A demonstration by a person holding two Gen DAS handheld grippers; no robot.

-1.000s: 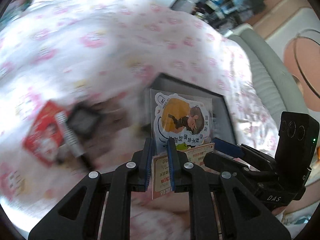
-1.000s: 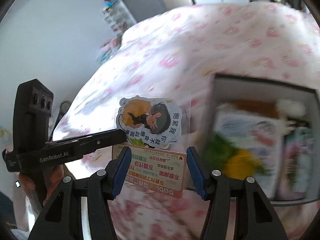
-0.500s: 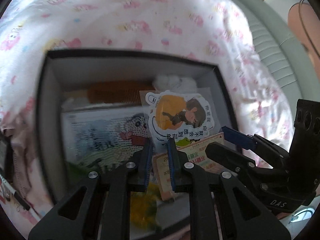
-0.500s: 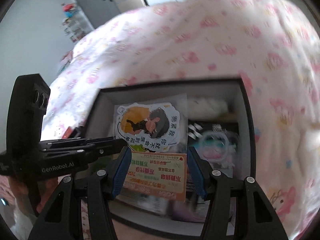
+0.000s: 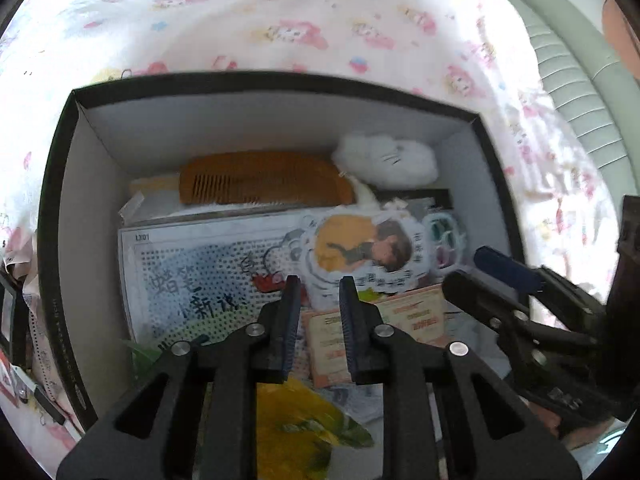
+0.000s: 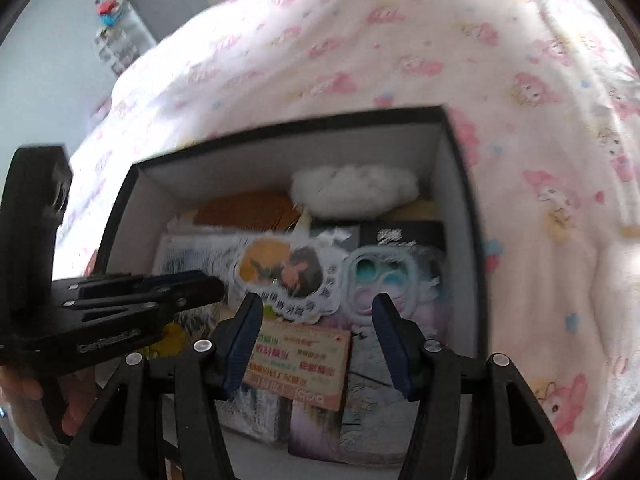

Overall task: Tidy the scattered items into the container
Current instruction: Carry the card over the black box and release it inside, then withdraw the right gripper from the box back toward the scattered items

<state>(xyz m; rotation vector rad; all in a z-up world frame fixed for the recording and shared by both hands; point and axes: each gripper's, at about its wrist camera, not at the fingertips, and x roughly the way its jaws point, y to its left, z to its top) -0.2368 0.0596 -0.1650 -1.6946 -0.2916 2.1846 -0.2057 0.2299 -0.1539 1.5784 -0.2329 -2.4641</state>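
Both tongs are held over an open black box set on a bed w/ a pink-printed white cover; the box is already crowded w/ items.

Left tongs: jaws have just been opening and are now parted by a narrow gap; nothing is gripped between the pads. The sticker pack, a cartoon-figure sticker on an orange backing card in a clear sleeve, is seen just beyond and below the tips, lying inside the box at centre-right, atop a dotted picture sheet and other packets; whether it is fully at rest can't be told.

Right tongs: jaws are spread wide; the pack's orange card is seen in the gap, but clear space is visible at both pads, so nothing is clamped. The left tongs' body is seen at the left edge of this view, w/ part of a hand under it.

Also in the box: a wooden comb and a white fluffy item along the far wall; a pale ringed pkt at right; yellow-green foliage near the front, partly hidden by the left tongs.
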